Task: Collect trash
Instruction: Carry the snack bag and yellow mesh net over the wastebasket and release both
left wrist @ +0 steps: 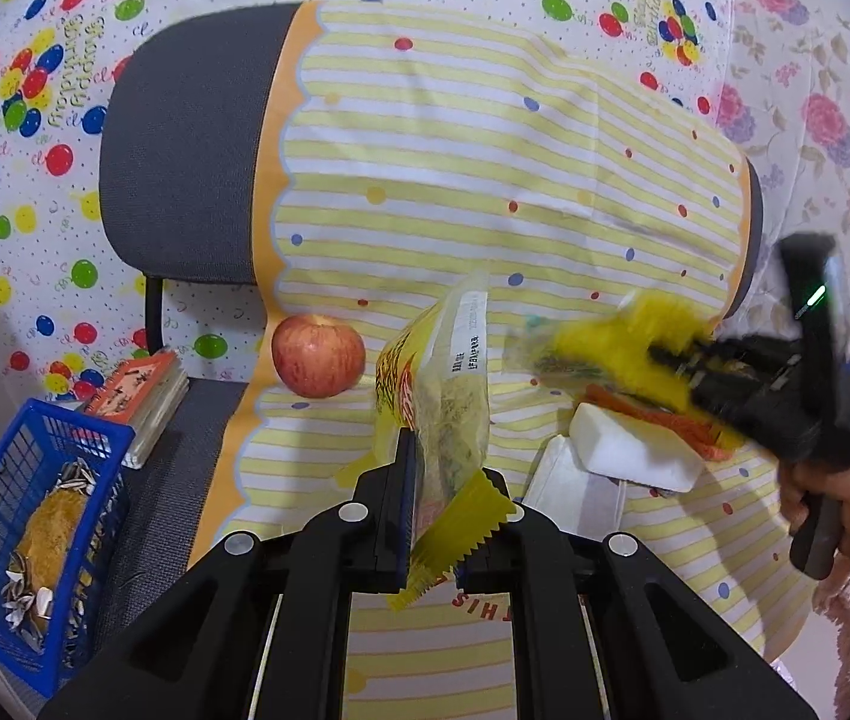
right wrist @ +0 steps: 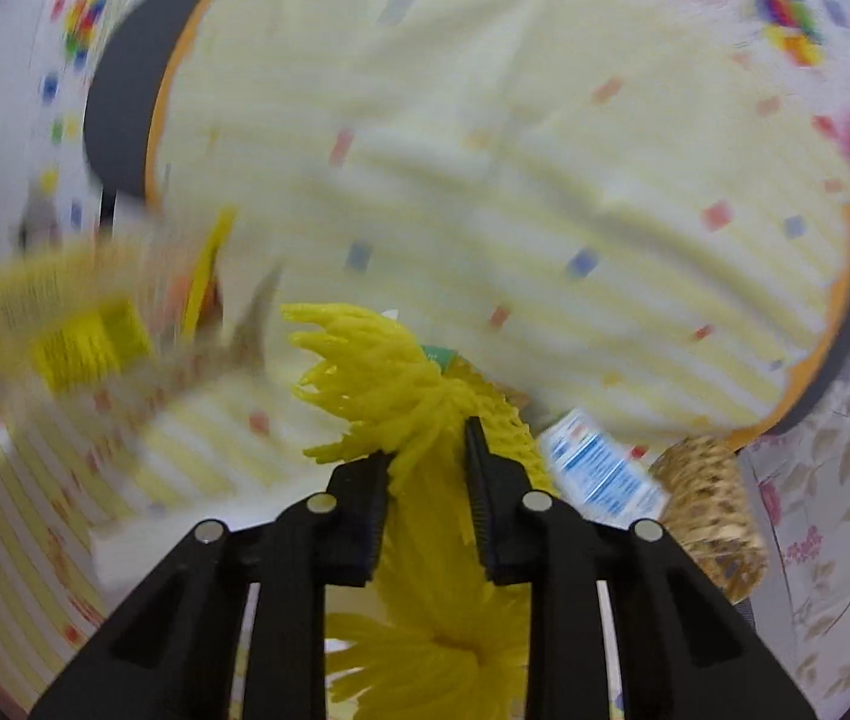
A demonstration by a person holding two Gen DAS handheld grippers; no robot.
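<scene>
My left gripper [left wrist: 446,468] is shut on a yellow and clear snack wrapper [left wrist: 437,396] and holds it upright above the striped cloth [left wrist: 455,180] on the chair. My right gripper [right wrist: 430,450] is shut on a yellow foam fruit net [right wrist: 389,372]; in the left wrist view it appears at the right [left wrist: 683,360], blurred, holding the net [left wrist: 623,336] above the seat. A blue basket [left wrist: 35,540] at the lower left holds a corn cob and sunflower seed shells.
A red apple [left wrist: 318,354] sits on the cloth. White foam pieces [left wrist: 629,450] and an orange net [left wrist: 665,414] lie at the right of the seat. A small book [left wrist: 137,396] lies beside the basket. A corn cob [right wrist: 713,504] and a blue-white packet [right wrist: 599,468] lie by my right gripper.
</scene>
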